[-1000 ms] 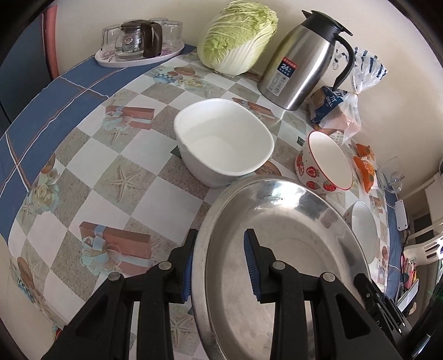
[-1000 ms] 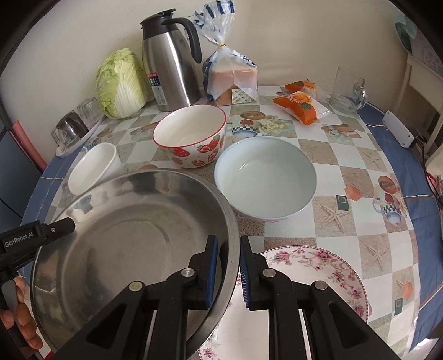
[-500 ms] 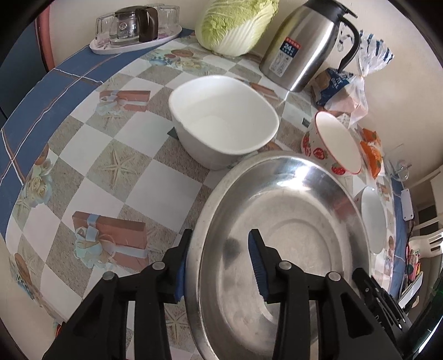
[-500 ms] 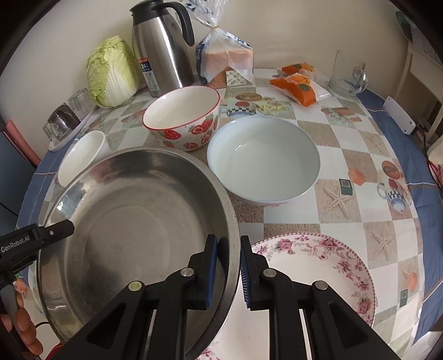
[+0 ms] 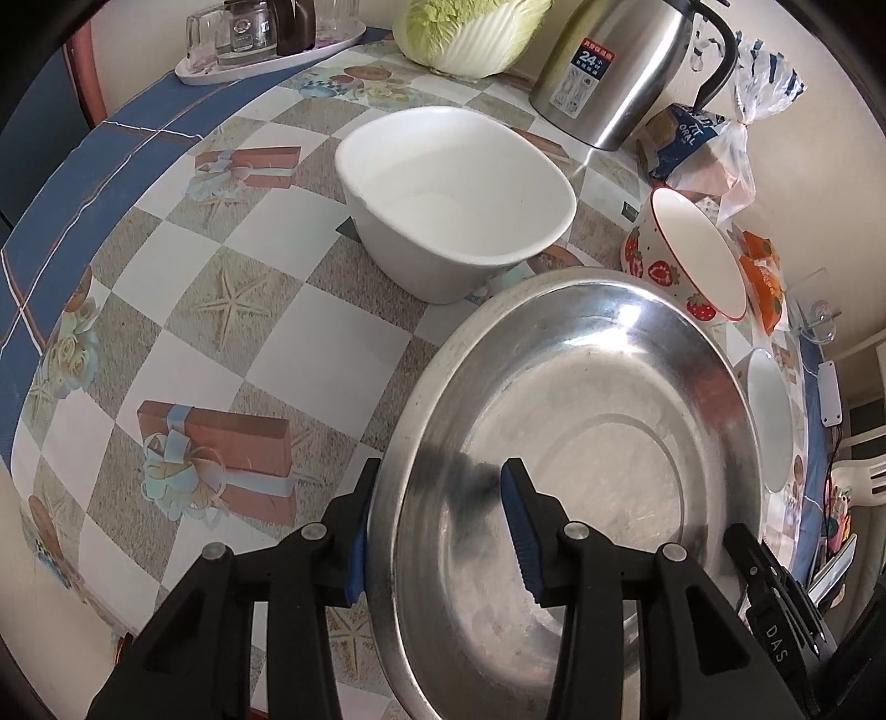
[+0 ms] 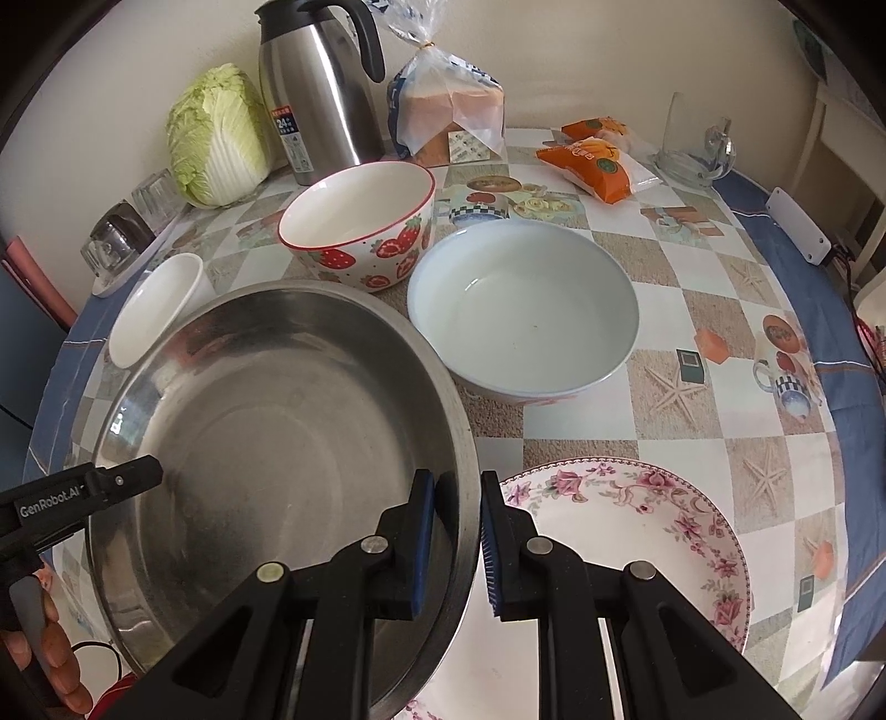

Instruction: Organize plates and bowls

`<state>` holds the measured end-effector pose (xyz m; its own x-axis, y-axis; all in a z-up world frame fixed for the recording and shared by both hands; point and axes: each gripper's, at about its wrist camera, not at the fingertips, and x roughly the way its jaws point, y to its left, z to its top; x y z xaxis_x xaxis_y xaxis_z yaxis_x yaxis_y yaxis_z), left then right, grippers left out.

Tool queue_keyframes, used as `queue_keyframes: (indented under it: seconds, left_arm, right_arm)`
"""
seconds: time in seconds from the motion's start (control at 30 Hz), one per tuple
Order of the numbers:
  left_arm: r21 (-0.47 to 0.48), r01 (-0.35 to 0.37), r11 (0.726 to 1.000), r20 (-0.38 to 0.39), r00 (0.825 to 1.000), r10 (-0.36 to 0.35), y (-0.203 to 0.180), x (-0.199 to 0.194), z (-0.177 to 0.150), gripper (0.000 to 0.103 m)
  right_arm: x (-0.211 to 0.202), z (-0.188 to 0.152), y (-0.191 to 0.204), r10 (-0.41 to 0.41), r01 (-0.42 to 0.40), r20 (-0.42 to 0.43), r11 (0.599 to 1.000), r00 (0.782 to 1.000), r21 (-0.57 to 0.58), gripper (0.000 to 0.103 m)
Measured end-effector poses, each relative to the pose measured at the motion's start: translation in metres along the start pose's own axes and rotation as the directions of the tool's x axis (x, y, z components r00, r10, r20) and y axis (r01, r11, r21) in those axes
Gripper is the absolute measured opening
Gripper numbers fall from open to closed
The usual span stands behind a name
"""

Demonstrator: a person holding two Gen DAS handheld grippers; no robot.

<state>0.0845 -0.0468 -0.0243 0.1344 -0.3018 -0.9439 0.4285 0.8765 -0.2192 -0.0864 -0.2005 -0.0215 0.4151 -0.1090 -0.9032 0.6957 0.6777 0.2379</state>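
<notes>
A large steel basin [image 5: 598, 454] [image 6: 266, 443] sits at the table's near side. My left gripper [image 5: 437, 520] straddles its left rim, jaws wide and slack. My right gripper [image 6: 454, 537] is shut on its right rim. A white squarish bowl [image 5: 459, 194] [image 6: 149, 310] stands behind the basin. A strawberry-patterned bowl [image 6: 360, 227] [image 5: 692, 260] and a pale blue bowl [image 6: 520, 310] stand to its right. A floral plate [image 6: 626, 531] lies partly under my right gripper.
A steel thermos [image 6: 315, 94], a cabbage [image 6: 216, 133], bagged bread [image 6: 448, 111], orange snack packs [image 6: 598, 160] and a glass jug [image 6: 692, 149] line the back wall. A tray of glasses [image 5: 260, 39] stands at the far left. The table edge curves close on the left.
The left gripper's jaws have spread wider around the basin rim. The basin has come down and nearer to the bowls; both cameras sit lower.
</notes>
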Motion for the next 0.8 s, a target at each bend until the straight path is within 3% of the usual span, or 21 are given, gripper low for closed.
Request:
queue_keyframes:
  seconds: [0.53, 0.8]
  left_arm:
    - [-0.006, -0.005, 1.000, -0.024, 1.000, 0.005, -0.0010, 0.0074, 0.0009, 0.045]
    - [-0.008, 0.003, 1.000, -0.008, 1.000, -0.003, 0.0014, 0.0008, 0.0022, 0.050]
  right_arm:
    - [-0.0008, 0.0007, 0.0002, -0.003, 0.003, -0.004, 1.000, 1.000, 0.006, 0.018]
    - [-0.0008, 0.0006, -0.0022, -0.006, 0.006, -0.012, 1.000, 1.000, 0.024, 0.037]
